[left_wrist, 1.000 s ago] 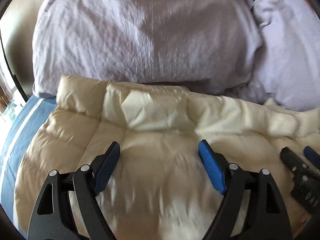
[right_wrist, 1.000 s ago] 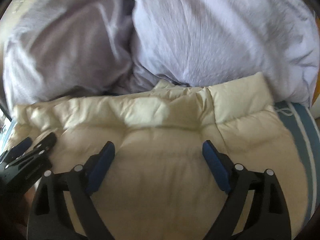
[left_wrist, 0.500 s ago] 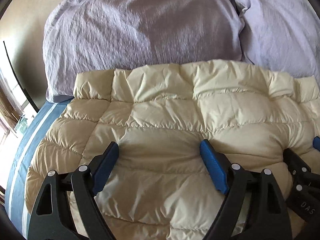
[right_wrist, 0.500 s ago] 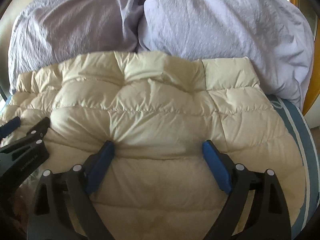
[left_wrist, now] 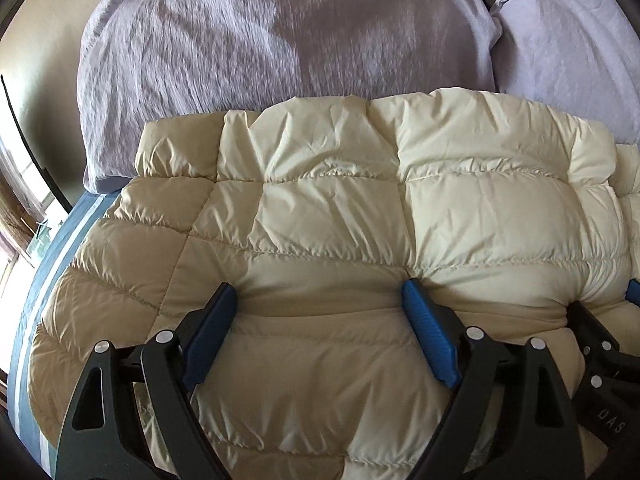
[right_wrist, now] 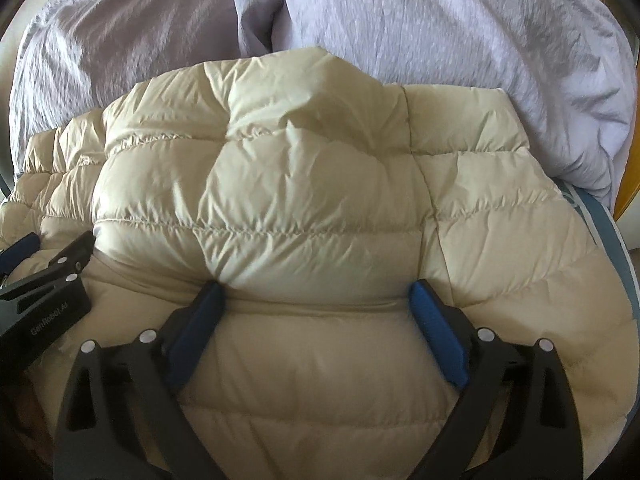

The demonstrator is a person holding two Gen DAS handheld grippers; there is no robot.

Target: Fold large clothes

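**Cream puffy jacket, soft and slippery**

The puffy jacket [left_wrist: 328,216] fills the middle of both frames, lying on the bed [left_wrist: 36,288]. It looks light, squashy and slick. Each hand-held gripper, left [left_wrist: 320,300] and right [right_wrist: 314,294], stands wide apart, tips pressing the padding. Best grab: a stitched edge.

bed [left_wrist: 44,280]: blue cover with pale stripes, seen at left edge of left wrist view | on it: cream quilted jacket [left_wrist: 340,216] spread mid-frame | lilac pillows [left_wrist: 280,40] along top, touching jacket
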